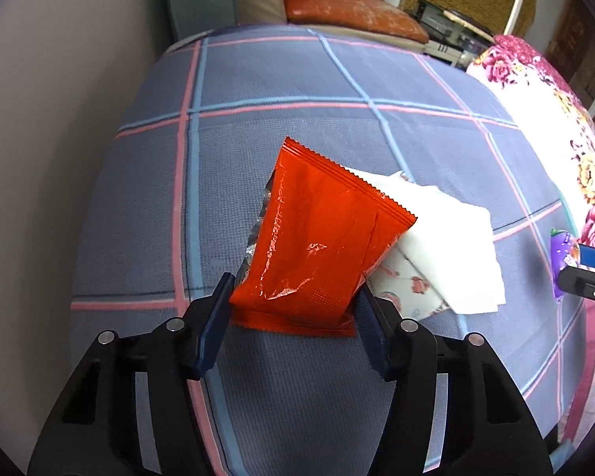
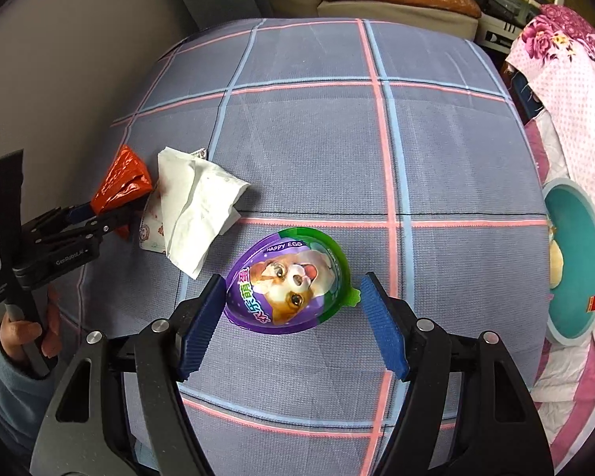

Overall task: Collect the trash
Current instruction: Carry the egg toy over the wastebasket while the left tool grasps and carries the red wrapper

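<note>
In the left wrist view, the left hand-held gripper (image 1: 291, 311) clamps the shiny red foil wrapper (image 1: 321, 234) beside a crumpled white tissue (image 1: 452, 246) on the plaid-covered bed (image 1: 297, 79). In the right wrist view, the right hand-held gripper (image 2: 293, 319) spreads wide around the purple egg-shaped plastic shell (image 2: 287, 281) mid-bed; a teal bin (image 2: 571, 261) sits off the bed's right edge.
</note>
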A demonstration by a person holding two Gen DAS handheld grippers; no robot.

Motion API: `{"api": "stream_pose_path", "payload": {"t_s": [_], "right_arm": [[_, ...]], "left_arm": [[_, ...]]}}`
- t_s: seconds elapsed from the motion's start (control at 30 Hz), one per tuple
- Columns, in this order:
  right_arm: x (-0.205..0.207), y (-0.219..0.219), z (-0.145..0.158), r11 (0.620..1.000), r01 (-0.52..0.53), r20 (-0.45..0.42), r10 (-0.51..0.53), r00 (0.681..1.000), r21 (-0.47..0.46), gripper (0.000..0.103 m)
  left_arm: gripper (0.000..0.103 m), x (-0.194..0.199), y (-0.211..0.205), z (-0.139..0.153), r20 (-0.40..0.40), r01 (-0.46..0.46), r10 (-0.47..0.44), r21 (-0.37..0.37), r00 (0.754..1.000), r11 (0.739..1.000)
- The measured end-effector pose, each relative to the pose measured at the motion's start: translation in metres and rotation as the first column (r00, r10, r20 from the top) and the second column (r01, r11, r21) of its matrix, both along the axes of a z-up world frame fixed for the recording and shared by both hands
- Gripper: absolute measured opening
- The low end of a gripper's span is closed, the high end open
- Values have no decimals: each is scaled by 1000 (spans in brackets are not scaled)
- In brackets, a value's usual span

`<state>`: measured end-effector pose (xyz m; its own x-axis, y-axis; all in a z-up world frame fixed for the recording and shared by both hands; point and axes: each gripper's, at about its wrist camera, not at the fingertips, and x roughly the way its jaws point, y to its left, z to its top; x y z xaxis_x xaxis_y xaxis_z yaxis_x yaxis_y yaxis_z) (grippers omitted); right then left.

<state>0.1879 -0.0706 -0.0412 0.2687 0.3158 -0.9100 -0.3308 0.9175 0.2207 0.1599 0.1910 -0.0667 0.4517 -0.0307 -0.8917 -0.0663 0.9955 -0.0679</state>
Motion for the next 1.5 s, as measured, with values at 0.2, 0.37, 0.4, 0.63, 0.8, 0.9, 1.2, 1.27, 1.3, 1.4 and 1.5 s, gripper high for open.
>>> {"api": "stream_pose_path", "payload": {"t_s": [0.2,0.37,0.4,0.63,0.8,0.9,1.2,1.27,1.3,1.4,1.5], "right_arm": [[1,-21,7,999,28,19,-29,999,27,67],[-1,-44,16,997,59,42,-62,997,55,67],[-2,-50,17,996,66,46,-69,997,58,67],[-5,-97,26,990,125,83,-131,988,71,67],[-6,-143,34,978,183,115,-194,974,103,67],[-6,-172,38,969,217,129,-232,964,118,67],[-7,-250,39,940,313,159,-332,930,137,67],[-8,-266,38,930,337,162,-358,919,147,67],[-8,-274,38,925,347,163,-370,915,151,67],[-8,-292,36,913,374,165,-399,902,160,67],[-9,-309,32,901,400,165,-425,890,165,67]], "left_arm": [[59,-17,-13,32,58,-11,11,-10,998,1000],[59,-18,-42,50,87,25,-22,-25,996,999],[59,-17,-48,52,90,35,-32,-28,995,999],[59,-9,-110,60,95,122,-117,-48,989,991],[59,2,-165,62,101,189,-183,-46,978,981],[59,5,-196,63,105,222,-217,-43,971,974],[59,22,-284,60,98,311,-303,-74,948,948],[59,26,-302,58,93,333,-326,-71,941,940],[59,27,-310,57,90,343,-337,-69,937,937],[59,33,-332,53,81,374,-369,-60,926,925],[59,38,-352,49,72,398,-394,-56,916,916]]}}
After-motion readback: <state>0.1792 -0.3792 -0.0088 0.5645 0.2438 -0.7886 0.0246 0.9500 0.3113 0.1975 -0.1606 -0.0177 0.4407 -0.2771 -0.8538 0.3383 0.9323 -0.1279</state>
